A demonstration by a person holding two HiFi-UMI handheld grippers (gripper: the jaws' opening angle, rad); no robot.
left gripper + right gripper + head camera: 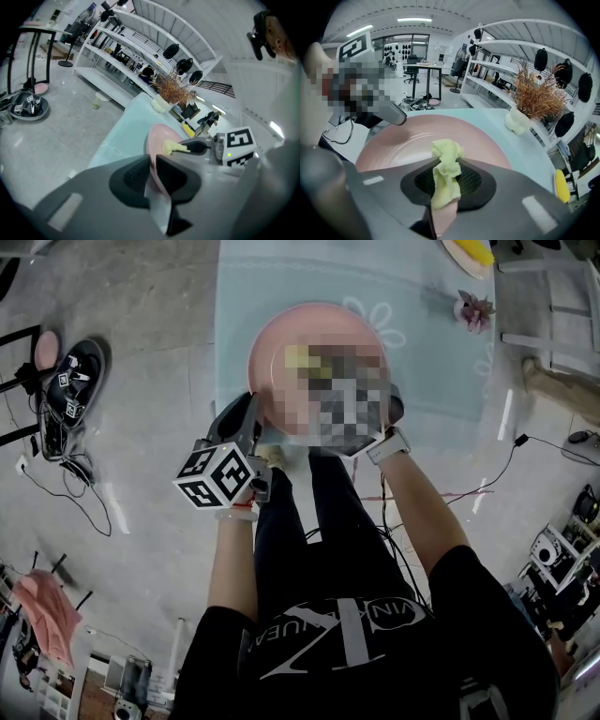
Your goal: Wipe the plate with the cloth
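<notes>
A pink plate [291, 348] is held up over a pale blue table [412, 296]. My left gripper [255, 420] is shut on the plate's near-left rim [152, 161], the edge pinched between its dark pads. My right gripper [443, 185] is shut on a yellow cloth [446, 166], and the bunched cloth rests against the plate's face [426, 136]. In the left gripper view the cloth [172, 148] shows at the tip of the right gripper [199, 146], pressed to the plate. A mosaic patch covers much of the right gripper in the head view.
The table has a flower print and bears a small pink potted plant [473, 307] and a yellow item [469, 251] at its far edge. A dried-plant vase [529, 101] stands beside white shelving [520, 42]. Cables and a spare gripper [70, 385] lie on the floor.
</notes>
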